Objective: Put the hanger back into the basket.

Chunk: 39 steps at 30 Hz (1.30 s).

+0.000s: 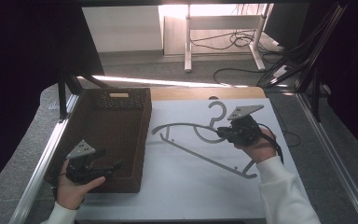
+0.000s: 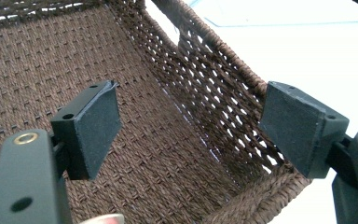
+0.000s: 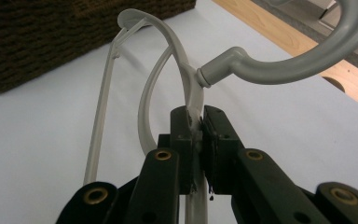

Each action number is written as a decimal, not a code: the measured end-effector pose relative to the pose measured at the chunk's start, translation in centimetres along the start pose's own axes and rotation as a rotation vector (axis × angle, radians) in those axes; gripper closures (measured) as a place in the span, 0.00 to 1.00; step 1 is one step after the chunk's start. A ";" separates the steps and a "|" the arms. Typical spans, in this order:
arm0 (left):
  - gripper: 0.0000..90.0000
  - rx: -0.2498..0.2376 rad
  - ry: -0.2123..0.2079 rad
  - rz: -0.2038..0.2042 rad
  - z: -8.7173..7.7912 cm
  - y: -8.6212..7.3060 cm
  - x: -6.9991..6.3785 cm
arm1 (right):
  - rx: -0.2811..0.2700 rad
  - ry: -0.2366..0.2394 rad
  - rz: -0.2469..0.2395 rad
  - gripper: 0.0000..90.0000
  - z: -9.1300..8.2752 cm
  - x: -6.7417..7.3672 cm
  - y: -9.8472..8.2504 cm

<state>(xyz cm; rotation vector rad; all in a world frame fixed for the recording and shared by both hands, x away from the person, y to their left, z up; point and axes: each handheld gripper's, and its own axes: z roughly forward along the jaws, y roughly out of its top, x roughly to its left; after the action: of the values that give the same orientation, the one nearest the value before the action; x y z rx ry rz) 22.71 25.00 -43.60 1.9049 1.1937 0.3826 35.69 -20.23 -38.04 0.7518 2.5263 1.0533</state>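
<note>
A grey plastic clothes hanger [image 1: 193,142] lies tilted over the white table top, its hook [image 1: 218,110] toward the far edge. My right gripper [image 1: 224,132] is shut on the hanger [image 3: 177,65] just below the hook's neck, with the flat arm pinched between its pads [image 3: 186,140]. The hook [image 3: 303,56] curves off to the right in the right gripper view. My left gripper [image 1: 114,166] hovers over the near end of a brown woven basket [image 1: 103,154]. Its jaws stand wide apart, with nothing between the pads [image 2: 95,130] and the basket's wall [image 2: 214,112] and floor beyond them.
The basket [image 3: 37,37] stands on the table's left side, right beside the hanger's left end. A wooden strip [image 1: 205,93] borders the far edge of the white sheet [image 1: 186,186]. Metal rails [image 1: 37,172] run along both sides. Desk legs and cables [image 1: 235,42] lie on the floor beyond.
</note>
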 end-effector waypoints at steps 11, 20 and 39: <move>0.24 -0.040 -0.022 0.041 -0.3 2.4 -1.1 | -0.056 0.047 -0.015 0.92 -2.4 0.2 -0.6; 0.26 -0.039 -0.063 0.084 1.2 5.3 -1.9 | -0.090 0.071 -0.031 0.92 -4.4 0.3 -0.9; 0.33 0.005 -0.174 0.194 6.1 11.5 -3.6 | -0.120 0.121 -0.059 0.92 -5.2 0.7 -1.3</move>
<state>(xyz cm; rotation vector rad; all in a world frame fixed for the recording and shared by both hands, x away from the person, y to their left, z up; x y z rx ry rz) 31.54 16.68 -37.72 2.0206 0.9007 0.3093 32.25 -23.54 -35.42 0.5935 2.5401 1.2520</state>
